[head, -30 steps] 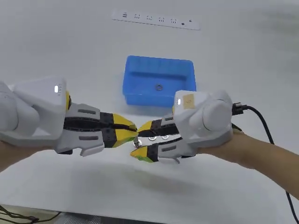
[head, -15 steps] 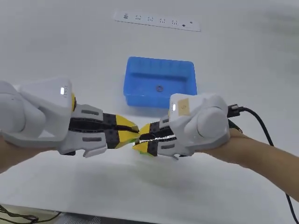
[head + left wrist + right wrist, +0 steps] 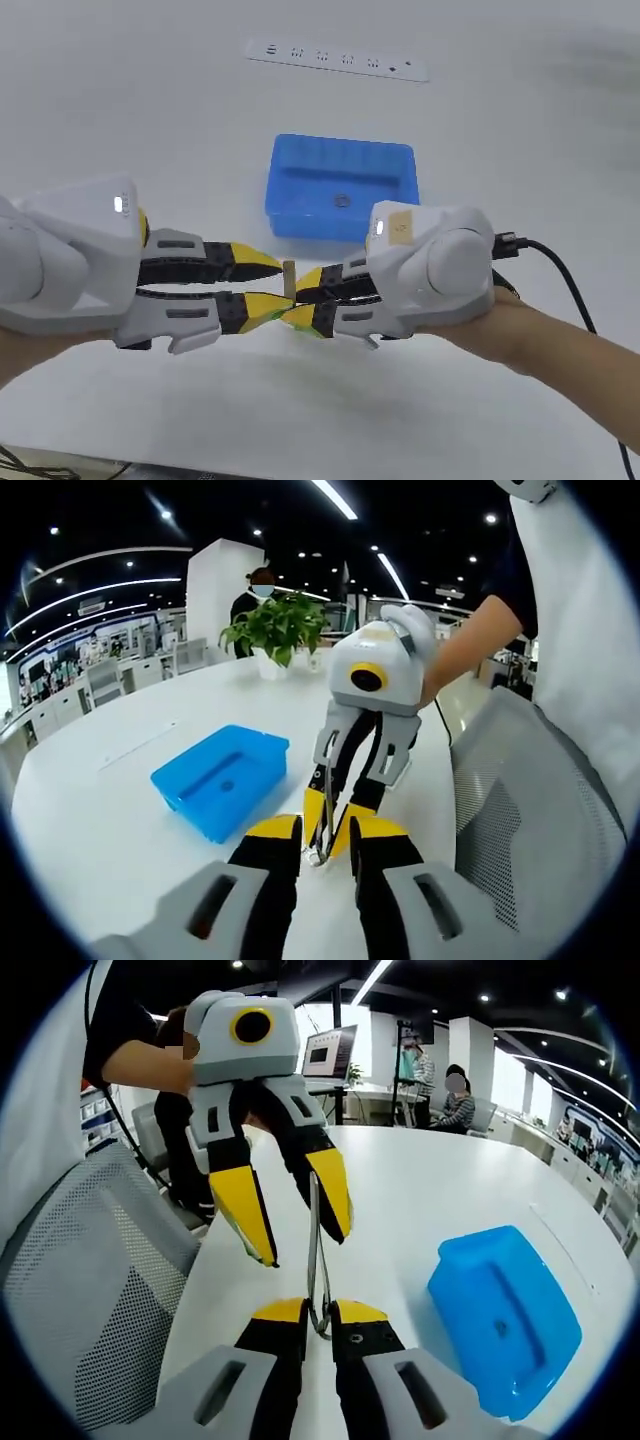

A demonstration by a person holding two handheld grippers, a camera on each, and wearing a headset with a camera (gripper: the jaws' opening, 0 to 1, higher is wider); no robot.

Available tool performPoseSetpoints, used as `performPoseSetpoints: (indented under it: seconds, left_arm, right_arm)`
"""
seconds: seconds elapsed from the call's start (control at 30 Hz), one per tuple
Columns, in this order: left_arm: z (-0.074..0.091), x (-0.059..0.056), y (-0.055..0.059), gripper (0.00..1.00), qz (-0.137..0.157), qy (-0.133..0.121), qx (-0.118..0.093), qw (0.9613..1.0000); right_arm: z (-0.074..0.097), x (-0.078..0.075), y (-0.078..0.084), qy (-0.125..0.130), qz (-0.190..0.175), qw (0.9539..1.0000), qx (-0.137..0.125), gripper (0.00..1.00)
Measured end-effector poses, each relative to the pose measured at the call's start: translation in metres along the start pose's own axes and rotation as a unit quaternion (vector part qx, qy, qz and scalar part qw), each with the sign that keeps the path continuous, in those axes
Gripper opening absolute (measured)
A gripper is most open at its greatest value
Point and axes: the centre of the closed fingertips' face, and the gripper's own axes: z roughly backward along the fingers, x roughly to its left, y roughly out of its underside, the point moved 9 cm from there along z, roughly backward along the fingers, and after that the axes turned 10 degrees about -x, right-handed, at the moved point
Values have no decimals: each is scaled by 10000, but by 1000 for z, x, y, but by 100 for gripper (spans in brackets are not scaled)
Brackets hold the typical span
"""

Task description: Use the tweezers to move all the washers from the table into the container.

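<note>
While the right gripper [image 3: 322, 1312] has its jaws pressed together on the looped end of the tweezers [image 3: 315, 1270], the left gripper [image 3: 304, 1248] faces it tip to tip with its jaws spread, one yellow pad on either side of the thin metal arms. From the left gripper view the free end of the tweezers lies in the gap between that gripper's own jaws; whether either pad touches the metal cannot be told. Seen from the head view, both grippers are held just above the white table [image 3: 150, 120] near its front edge, and the tweezers show as a short upright sliver between the two sets of yellow tips. A hand [image 3: 505, 320] wraps the rear of the right gripper, and a black cable [image 3: 560, 270] runs from it toward the lower right. Just beyond the grippers stands the blue container [image 3: 340, 225], an open rectangular tub resting flat on the table, with one small washer [image 3: 342, 201] lying on its floor near the middle. Farther back, well apart from the container, a white power strip [image 3: 337, 60] lies along the table.
</note>
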Motion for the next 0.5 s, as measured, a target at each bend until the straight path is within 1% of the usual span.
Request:
performPoseSetpoints:
  seconds: [0.1, 0.13, 0.2, 0.27, 0.3, 0.37, 0.4, 0.5]
  left_arm:
    - [5, 0, 0, 27, -9, -108, -10, 9999]
    - [8, 0, 0, 30, 78, -209, -43, 9997]
    - [11, 1, 2, 36, 210, -395, -48, 9990]
    - [13, 1, 4, 42, 157, -470, 1, 9988]
    - [15, 0, 6, 44, 146, -507, 39, 9986]
    - [17, -3, 7, 48, 176, -530, 35, 9984]
    - [18, -4, 7, 51, 186, -542, 14, 9984]
    - [22, -8, 6, 61, 332, -584, -139, 9976]
  right_arm:
    - [6, 1, 0, 11, 79, 9999, 81, 10]
    - [7, 1, 1, 21, 75, 9999, 115, 10]
    - [10, 1, 2, 46, 60, 9999, 146, 10]
    - [13, 1, -1, 76, 86, 9998, 141, 10]
    - [15, 1, -3, 95, 98, 9998, 124, 10]
    - [19, -1, -8, 179, 111, 9998, 39, 10]
    - [21, -2, -10, 220, 113, 9997, 4, 10]
    - [30, -7, -16, 365, 120, 9992, -99, 10]
